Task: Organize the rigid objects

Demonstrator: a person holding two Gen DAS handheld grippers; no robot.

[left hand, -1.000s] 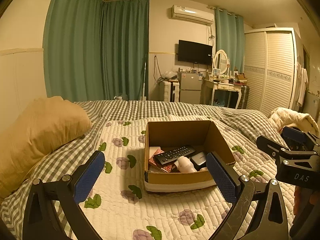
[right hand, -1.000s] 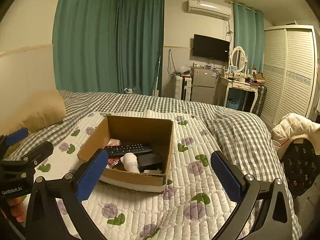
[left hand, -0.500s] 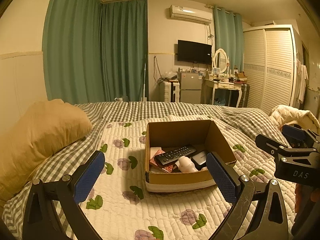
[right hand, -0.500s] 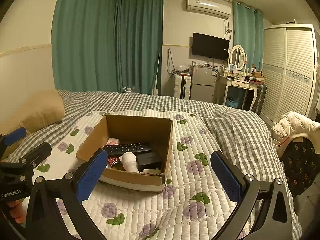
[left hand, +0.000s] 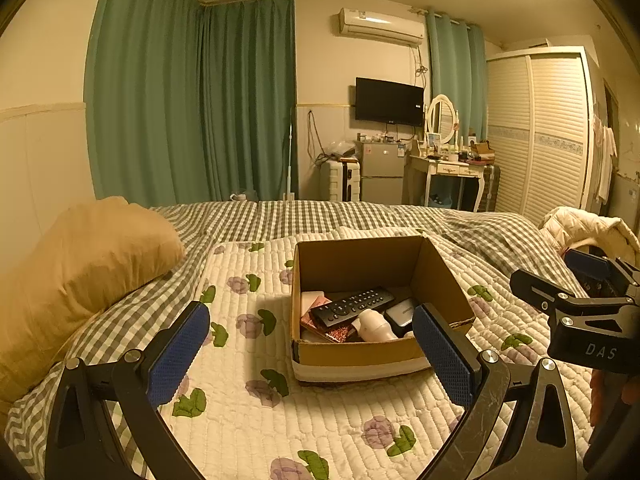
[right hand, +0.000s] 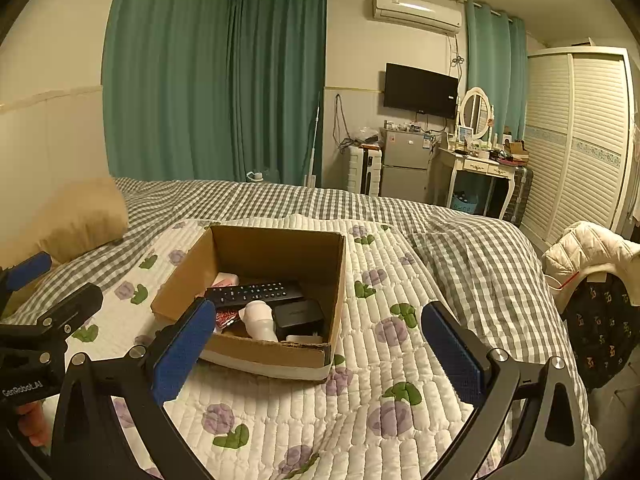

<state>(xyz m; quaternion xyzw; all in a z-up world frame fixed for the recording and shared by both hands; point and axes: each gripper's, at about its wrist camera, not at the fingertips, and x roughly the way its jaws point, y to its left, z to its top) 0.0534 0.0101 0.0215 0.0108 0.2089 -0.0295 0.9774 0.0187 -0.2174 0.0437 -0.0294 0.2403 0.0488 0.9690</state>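
Cardboard box (left hand: pixel 360 354) sits on the floral quilt (left hand: pixel 248 412) of the bed, at the centre of my left wrist view and left of centre in my right wrist view (right hand: pixel 264 354). Inside it lie a black remote control (left hand: pixel 352 305), a white bottle (left hand: pixel 374 325), a dark small box (right hand: pixel 298 314) and a reddish packet (left hand: pixel 320 320). My left gripper (left hand: pixel 310 354) hovers in front of the box, its blue fingers (left hand: pixel 178 354) spread wide and empty; the right-hand pad overlaps the box's near right corner in the frame. My right gripper (right hand: pixel 318 354) is also wide apart and empty, its left finger (right hand: pixel 182 354) in front of the box's near left corner. A tan pillow (left hand: pixel 80 264) lies at left.
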